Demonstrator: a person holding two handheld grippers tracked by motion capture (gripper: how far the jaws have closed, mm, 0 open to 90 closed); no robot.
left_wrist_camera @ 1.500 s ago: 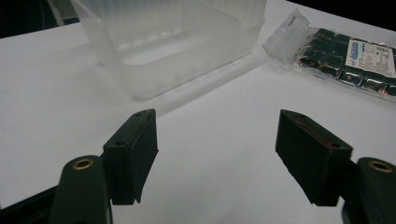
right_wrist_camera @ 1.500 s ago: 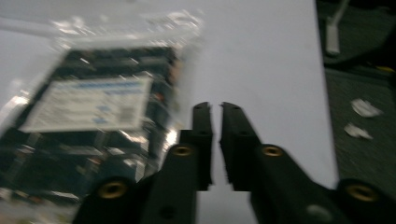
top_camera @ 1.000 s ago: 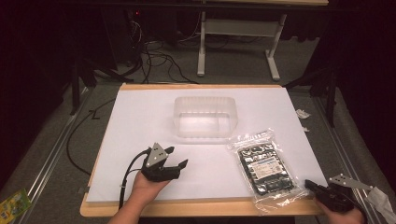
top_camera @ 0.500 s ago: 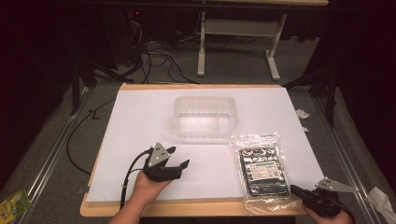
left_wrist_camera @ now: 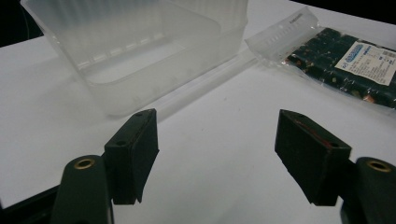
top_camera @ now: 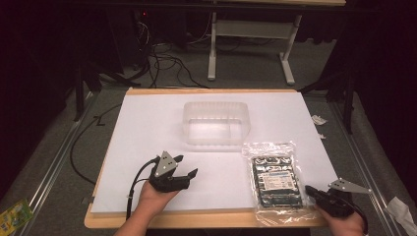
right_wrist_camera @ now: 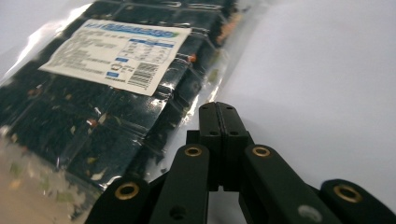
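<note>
White-topped table (top_camera: 147, 128) with wooden edging, dark room behind. Counted on it: one clear rectangular plastic tub (top_camera: 216, 123), upright at centre; one clear plastic packet of dark contents with one white label (top_camera: 275, 179), flat, just right of tub near front edge. Two tongs: left tongs (top_camera: 187, 166) released, nothing between; right tongs (top_camera: 310, 190) clenched empty at packet's near right corner; contact with the plastic not discernible.

Dark room — grey carpet floor (top_camera: 44, 167), white desk frame (top_camera: 255, 29) behind
</note>
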